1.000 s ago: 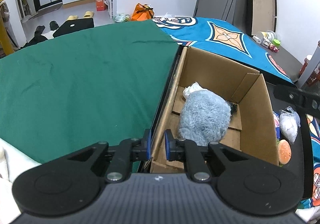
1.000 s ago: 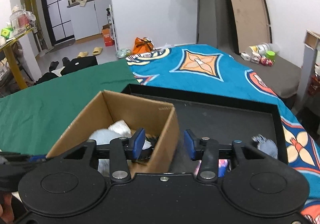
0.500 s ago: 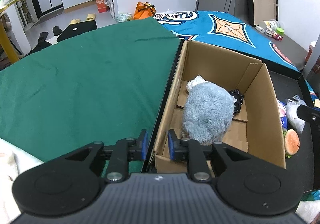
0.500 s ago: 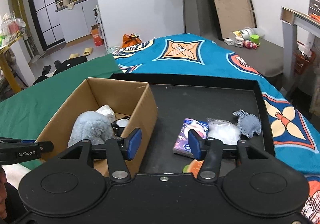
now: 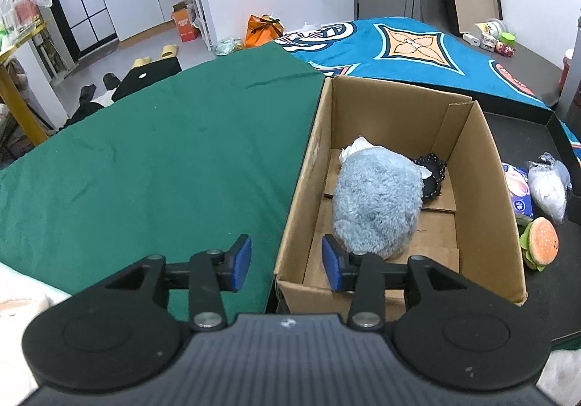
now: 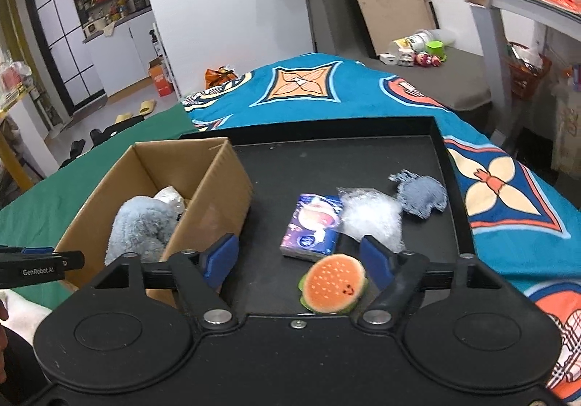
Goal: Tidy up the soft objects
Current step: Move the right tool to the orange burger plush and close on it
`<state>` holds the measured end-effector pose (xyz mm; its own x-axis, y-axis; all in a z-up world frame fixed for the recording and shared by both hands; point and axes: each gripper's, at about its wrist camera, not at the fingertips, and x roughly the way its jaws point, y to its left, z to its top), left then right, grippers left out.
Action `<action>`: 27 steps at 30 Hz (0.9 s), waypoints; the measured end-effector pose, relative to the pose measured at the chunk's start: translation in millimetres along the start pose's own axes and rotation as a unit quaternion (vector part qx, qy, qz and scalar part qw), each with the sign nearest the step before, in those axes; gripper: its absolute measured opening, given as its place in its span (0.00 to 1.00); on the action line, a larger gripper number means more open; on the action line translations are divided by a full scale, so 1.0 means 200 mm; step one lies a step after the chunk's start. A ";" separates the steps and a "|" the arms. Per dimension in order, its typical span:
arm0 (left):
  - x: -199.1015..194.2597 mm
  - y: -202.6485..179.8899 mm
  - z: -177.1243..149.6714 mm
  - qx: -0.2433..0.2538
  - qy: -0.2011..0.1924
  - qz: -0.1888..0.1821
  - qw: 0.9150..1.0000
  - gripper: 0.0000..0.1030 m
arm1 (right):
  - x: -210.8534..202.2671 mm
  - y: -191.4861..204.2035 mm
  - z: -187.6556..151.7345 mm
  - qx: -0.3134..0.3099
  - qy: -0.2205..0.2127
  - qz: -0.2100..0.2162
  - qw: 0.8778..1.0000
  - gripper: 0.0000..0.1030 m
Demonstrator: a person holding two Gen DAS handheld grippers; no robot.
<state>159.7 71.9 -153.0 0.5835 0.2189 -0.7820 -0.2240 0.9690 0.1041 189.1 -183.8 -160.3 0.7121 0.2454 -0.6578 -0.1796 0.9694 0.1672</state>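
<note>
A cardboard box (image 5: 483,166) (image 6: 221,184) stands on the left of a black tray (image 6: 363,159). Inside it lie a fluffy grey-blue plush (image 5: 377,202) (image 6: 139,228), a white crumpled thing and a black beaded thing (image 5: 432,170). My left gripper (image 5: 287,262) straddles the box's near left wall, its jaws opening and touching nothing. My right gripper (image 6: 297,259) hangs over the tray, jaws opening and empty. Below it lie a burger plush (image 6: 334,284) (image 5: 541,239), a tissue pack (image 6: 312,224), a clear plastic wad (image 6: 370,215) and a grey knitted toy (image 6: 421,195).
The tray rests on a blue patterned cloth (image 6: 363,90), with a green cloth (image 5: 145,159) to its left. Small toys and a cup (image 6: 417,50) sit on a grey surface beyond. A white shelf unit (image 6: 508,6) rises at the right.
Both grippers' jaws have spread wider. The right gripper has swung right, away from the box and over the tray's loose items. The left view has rolled slightly.
</note>
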 end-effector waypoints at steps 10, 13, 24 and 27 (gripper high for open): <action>-0.03 -0.06 -0.01 0.032 -0.008 0.021 0.999 0.41 | 0.05 -0.13 -0.09 0.022 0.019 0.012 1.000 0.75; -0.02 -0.09 -0.01 0.046 -0.008 0.029 0.998 0.41 | 0.08 -0.16 -0.12 0.029 0.029 0.020 0.999 0.75; -0.03 -0.16 -0.02 0.078 -0.016 0.047 0.996 0.49 | 0.18 -0.15 -0.17 0.010 0.049 0.029 0.998 0.75; -0.02 -0.16 -0.01 0.078 -0.015 0.051 0.996 0.49 | 0.21 -0.17 -0.17 0.025 0.057 0.031 0.998 0.75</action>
<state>162.4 39.5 -154.2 0.5879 0.3178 -0.7439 -0.1603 0.9471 0.2780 202.1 -206.1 -219.5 0.6182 0.3063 -0.7239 -0.1856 0.9518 0.2443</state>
